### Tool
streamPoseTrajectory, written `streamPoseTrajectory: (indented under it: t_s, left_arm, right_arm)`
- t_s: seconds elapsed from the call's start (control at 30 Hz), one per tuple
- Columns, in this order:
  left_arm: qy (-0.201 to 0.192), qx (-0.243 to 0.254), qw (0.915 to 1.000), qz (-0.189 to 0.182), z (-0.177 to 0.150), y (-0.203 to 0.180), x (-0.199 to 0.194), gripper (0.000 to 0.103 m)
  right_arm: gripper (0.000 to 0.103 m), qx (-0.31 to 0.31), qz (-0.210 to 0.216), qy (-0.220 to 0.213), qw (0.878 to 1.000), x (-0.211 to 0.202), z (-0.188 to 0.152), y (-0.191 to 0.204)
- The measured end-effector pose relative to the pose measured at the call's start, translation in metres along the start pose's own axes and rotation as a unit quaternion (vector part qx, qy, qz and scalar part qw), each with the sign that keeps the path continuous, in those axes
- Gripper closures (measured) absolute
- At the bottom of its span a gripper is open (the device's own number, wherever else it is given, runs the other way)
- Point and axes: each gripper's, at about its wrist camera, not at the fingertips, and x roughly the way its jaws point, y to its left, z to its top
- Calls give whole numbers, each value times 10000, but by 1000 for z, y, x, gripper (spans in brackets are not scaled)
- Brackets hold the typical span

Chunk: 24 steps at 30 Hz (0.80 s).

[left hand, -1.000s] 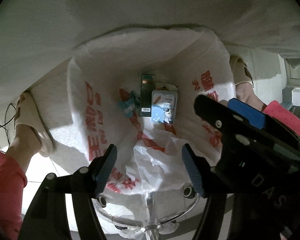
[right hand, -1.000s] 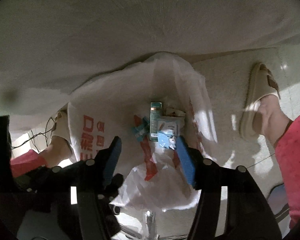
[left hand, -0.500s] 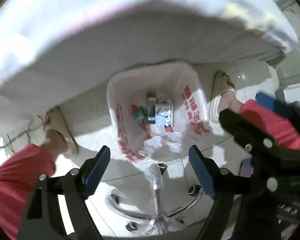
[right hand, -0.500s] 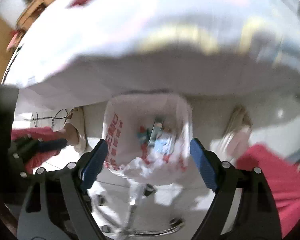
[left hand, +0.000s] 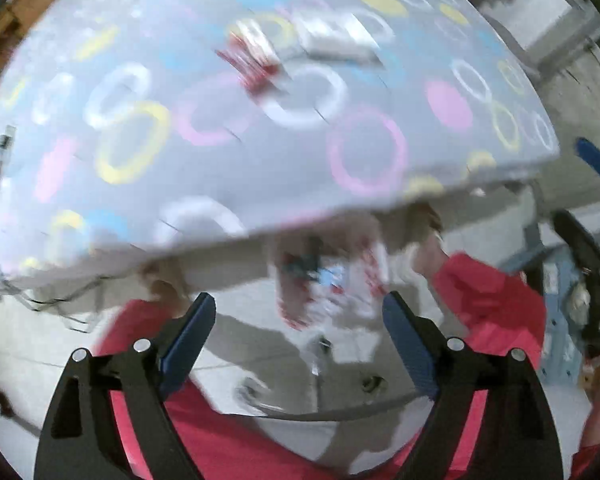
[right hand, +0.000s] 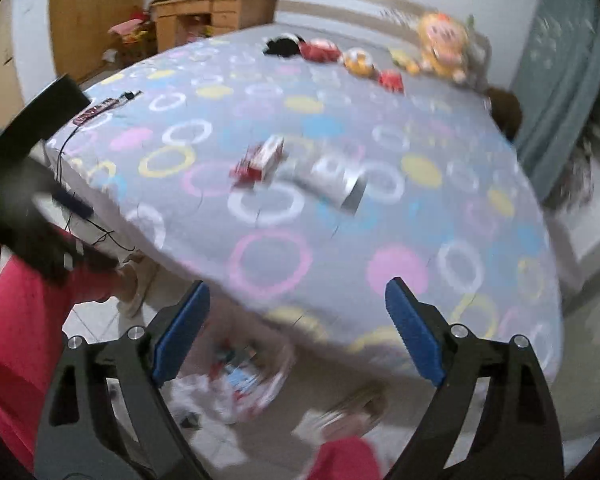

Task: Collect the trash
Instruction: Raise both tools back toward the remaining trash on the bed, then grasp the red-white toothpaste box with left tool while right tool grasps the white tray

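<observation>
Two handheld grippers show, one in each view, both with black arms and blue pads. The left gripper (left hand: 298,316) points down at the floor, its jaws spreading apart with nothing between them. The right gripper (right hand: 298,308) looks across a bed, its jaws also widening and holding nothing.

One white plastic trash bag (left hand: 332,276) with red printing sits on the pale tiled floor just beside the near edge of the bed (right hand: 340,220). It lies open at the top, and several small packets show inside, one light blue; motion blur makes an exact count impossible. From the right wrist view the same bag (right hand: 252,384) lies low between the jaws.

On the bed's grey cover, patterned with pink, yellow, white and blue rings and dots, two pieces of trash lie side by side near the middle: a red and white packet (right hand: 262,160) on the left and a silvery white wrapper (right hand: 330,178) touching it on the right.

About six soft toys (right hand: 440,46) line the far edge of the bed. The person's two legs in red trousers (left hand: 492,300) stand either side of the bag.
</observation>
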Motion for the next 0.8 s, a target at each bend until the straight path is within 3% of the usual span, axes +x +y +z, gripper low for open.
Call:
streamPoseTrajectory:
  t_s: [0.1,0.27,0.4,0.57,0.8]
  left_arm:
    - [-52,10,9999,145,29,11,-29,20]
    - [-340,144,9985,406,85,16,-65,20]
    - [-279,276,9991,142,133,15,-71,20]
    - [-238,284,9993,103,182,12,-51,20]
    - [215,196,9996,25,221,13,8,20]
  right_arm:
    - [16,-467,-235,-33,9986,-9,27,-16]
    - [16,-1017,227,-317,9941,-11,69,-46]
    - [16,-1216,430,-449,9906,8,98,-68]
    - [16,-1512,777,-332,9849,44,125,-89]
    - [16,-1851,1149,95,9759,105,141,-89]
